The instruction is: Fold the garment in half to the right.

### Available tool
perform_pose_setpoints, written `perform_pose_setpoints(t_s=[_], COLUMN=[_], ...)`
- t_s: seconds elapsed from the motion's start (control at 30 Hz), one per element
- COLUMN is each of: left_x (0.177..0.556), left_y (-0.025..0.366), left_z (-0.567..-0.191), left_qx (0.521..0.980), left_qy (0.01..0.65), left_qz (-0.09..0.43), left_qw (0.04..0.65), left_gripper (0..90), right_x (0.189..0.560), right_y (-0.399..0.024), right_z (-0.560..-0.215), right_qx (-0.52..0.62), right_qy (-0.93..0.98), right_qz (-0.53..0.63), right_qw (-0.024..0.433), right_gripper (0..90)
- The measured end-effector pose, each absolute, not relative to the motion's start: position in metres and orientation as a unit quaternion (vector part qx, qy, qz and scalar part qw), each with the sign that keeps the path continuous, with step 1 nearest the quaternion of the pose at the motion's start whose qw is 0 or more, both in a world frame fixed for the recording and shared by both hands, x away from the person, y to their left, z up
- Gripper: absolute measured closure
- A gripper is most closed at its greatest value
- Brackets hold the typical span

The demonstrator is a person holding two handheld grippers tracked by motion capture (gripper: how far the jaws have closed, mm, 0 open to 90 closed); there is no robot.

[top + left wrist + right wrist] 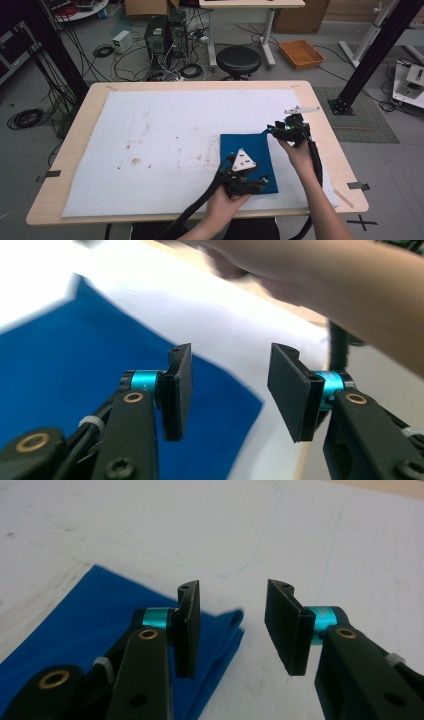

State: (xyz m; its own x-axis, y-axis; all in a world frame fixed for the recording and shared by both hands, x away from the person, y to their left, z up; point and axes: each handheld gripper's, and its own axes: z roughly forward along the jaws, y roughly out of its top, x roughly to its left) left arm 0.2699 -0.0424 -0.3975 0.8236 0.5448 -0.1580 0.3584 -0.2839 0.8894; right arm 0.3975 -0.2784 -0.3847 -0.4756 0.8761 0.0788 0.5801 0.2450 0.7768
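A folded blue cloth (248, 156) lies on the white mat right of the table's middle. My left gripper (261, 181) hovers over the cloth's near right corner. In the left gripper view it stands open (230, 390), and the corner of the blue cloth (75, 370) reaches under the gap between the jaws. My right gripper (274, 130) is at the cloth's far right corner. It is also open (232, 627), with the folded corner of the blue cloth (100, 620) lying just below its left jaw. Neither gripper holds anything.
A stained white mat (165, 125) covers most of the wooden table (85, 100). The person's forearm (330, 285) crosses the top of the left gripper view. Behind the table are a black stool (238, 60), computer towers (165, 35), an orange tray (301, 53) and floor cables.
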Motion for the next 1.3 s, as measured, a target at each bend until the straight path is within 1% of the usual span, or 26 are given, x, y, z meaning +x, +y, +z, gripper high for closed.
perform_pose_setpoints(t_s=[0.07, 0.17, 0.23, 0.3, 0.37, 0.47, 0.6, 0.67, 0.7, 0.73, 0.77, 0.8, 0.97, 1.0, 1.03, 1.07, 1.1, 1.17, 1.23, 1.3], left_x=[0.268, 0.268, 0.27, 0.274, 0.275, 0.275, 0.271, 0.27, 0.27, 0.269, 0.268, 0.267, 0.265, 0.266, 0.266, 0.266, 0.266, 0.267, 0.267, 0.268], left_y=[-0.022, 0.014, 0.036, 0.058, 0.075, 0.104, 0.13, 0.139, 0.142, 0.144, 0.146, 0.147, 0.151, 0.151, 0.152, 0.152, 0.152, 0.153, 0.154, 0.155], left_z=[-0.393, -0.39, -0.391, -0.392, -0.392, -0.393, -0.397, -0.4, -0.401, -0.402, -0.403, -0.403, -0.404, -0.404, -0.404, -0.404, -0.404, -0.405, -0.406, -0.407], left_qx=[0.794, 0.797, 0.795, 0.786, 0.781, 0.767, 0.753, 0.749, 0.749, 0.749, 0.748, 0.747, 0.746, 0.746, 0.745, 0.746, 0.747, 0.747, 0.747, 0.748], left_qy=[0.285, 0.289, 0.305, 0.328, 0.342, 0.364, 0.381, 0.39, 0.392, 0.394, 0.397, 0.397, 0.399, 0.398, 0.398, 0.398, 0.398, 0.397, 0.399, 0.4], left_qz=[0.114, 0.165, 0.188, 0.194, 0.205, 0.215, 0.226, 0.223, 0.223, 0.223, 0.222, 0.222, 0.22, 0.219, 0.22, 0.219, 0.219, 0.218, 0.219, 0.219], left_qw=[0.525, 0.504, 0.489, 0.486, 0.481, 0.483, 0.487, 0.487, 0.485, 0.484, 0.484, 0.485, 0.487, 0.487, 0.487, 0.487, 0.486, 0.486, 0.485, 0.482], left_gripper=[51.4, 50.3, 49.4, 49.4, 49.4, 49.4, 49.4, 49.4, 49.4, 49.4, 49.4, 49.4, 49.4, 49.4, 49.4, 49.4, 49.4, 49.4, 49.4, 49.4], right_x=[0.379, 0.363, 0.36, 0.358, 0.346, 0.315, 0.276, 0.267, 0.264, 0.264, 0.263, 0.263, 0.256, 0.255, 0.255, 0.256, 0.259, 0.269, 0.286, 0.315], right_y=[-0.285, -0.29, -0.291, -0.289, -0.286, -0.287, -0.29, -0.289, -0.288, -0.288, -0.288, -0.289, -0.294, -0.294, -0.295, -0.296, -0.296, -0.296, -0.295, -0.292], right_z=[-0.389, -0.399, -0.408, -0.415, -0.424, -0.43, -0.434, -0.436, -0.438, -0.439, -0.44, -0.441, -0.439, -0.439, -0.438, -0.437, -0.434, -0.427, -0.418, -0.408], right_qx=[0.48, 0.485, 0.496, 0.505, 0.512, 0.507, 0.499, 0.496, 0.494, 0.49, 0.49, 0.491, 0.488, 0.488, 0.49, 0.492, 0.494, 0.496, 0.497, 0.505], right_qy=[0.754, 0.747, 0.744, 0.745, 0.741, 0.742, 0.742, 0.746, 0.752, 0.756, 0.759, 0.759, 0.764, 0.764, 0.763, 0.761, 0.758, 0.751, 0.747, 0.735], right_qz=[0.407, 0.424, 0.426, 0.424, 0.429, 0.432, 0.438, 0.436, 0.427, 0.422, 0.418, 0.415, 0.406, 0.406, 0.404, 0.406, 0.408, 0.413, 0.415, 0.422], right_qw=[0.188, 0.163, 0.134, 0.103, 0.074, 0.078, 0.089, 0.086, 0.093, 0.098, 0.097, 0.101, 0.117, 0.117, 0.119, 0.121, 0.125, 0.138, 0.152, 0.161], right_gripper=[58.2, 60.3, 61.9, 63.5, 64.6, 65.0, 65.4, 70.3, 75.2, 81.7, 86.0, 88.0, 88.1, 87.5, 83.3, 77.1, 76.9, 71.8, 71.8, 71.8])
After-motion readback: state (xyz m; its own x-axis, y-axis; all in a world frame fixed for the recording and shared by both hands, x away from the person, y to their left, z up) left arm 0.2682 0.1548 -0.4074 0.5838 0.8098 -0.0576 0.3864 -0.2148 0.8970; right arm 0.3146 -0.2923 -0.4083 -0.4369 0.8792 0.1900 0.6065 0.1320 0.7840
